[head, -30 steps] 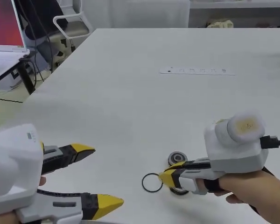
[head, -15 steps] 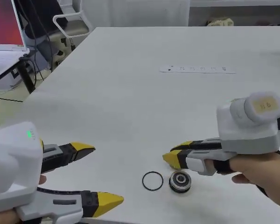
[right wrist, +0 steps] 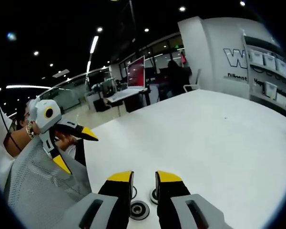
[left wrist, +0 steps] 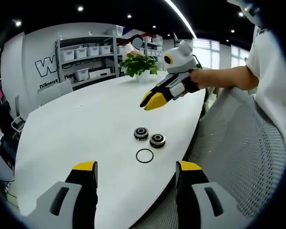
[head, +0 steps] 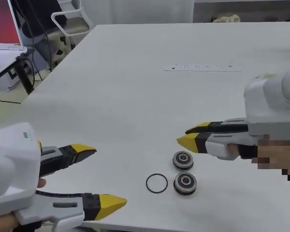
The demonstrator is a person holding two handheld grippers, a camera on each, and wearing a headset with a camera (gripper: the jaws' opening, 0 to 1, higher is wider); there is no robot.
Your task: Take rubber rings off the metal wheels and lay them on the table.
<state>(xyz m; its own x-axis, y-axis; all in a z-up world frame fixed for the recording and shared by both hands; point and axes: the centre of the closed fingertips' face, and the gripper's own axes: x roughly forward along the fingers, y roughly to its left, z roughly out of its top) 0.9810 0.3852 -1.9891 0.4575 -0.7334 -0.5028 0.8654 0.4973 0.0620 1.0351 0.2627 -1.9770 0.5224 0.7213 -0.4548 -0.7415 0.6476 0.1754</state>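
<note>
- A white desk (head: 135,87), seen from above. One loose black ring (head: 157,183) lies flat on it by the front edge.
- The near wheel (head: 185,183) sits just right of the ring. The far wheel (head: 183,160) sits just beyond that, up and right of the ring.
- Both wheels show a dark outer band. Whether either one has a ring on it is hard to tell.
- The right hand-held gripper (head: 192,136) hovers above and right of the ring, over the far wheel. Its jaws are slightly parted and grip nothing.
- The left hand-held gripper (head: 101,176) waits left of the ring, jaws spread wide and empty.
- To do the next step well, brace one wheel with the left jaws so it cannot slide.
- Then pinch only the rubber edge with the right tips, peel it outward, and lay it beside the ring.
</note>
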